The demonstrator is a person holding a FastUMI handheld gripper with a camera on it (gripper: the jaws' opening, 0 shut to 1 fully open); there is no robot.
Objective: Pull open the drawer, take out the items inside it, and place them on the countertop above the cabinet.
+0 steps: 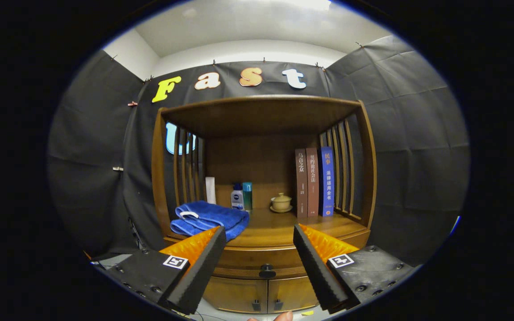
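The gripper (259, 243) hangs in front of the wooden cabinet (263, 178), jaws spread wide and holding nothing. The drawer (257, 263) is still closed, its dark knob (267, 270) between the fingers, slightly farther off. This looks like the approach; next the jaws must close on that knob and pull. The drawer's contents are hidden. The counter (279, 227) above carries a blue towel (208, 218) at left, and books (314, 183) at right.

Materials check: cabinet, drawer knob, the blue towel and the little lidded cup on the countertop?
Cabinet: looks like wood, brown semi-gloss finish; grain and soft sheen show.
Drawer knob: dark, rounded, matte; metal or plastic, can't tell.
Blue towel: soft terry-like cloth, fuzzy pile, folded.
Lidded cup: likely glazed ceramic, beige, smooth, on a matching saucer.
Gripper: jaws stand open, short of the knob, holding nothing.
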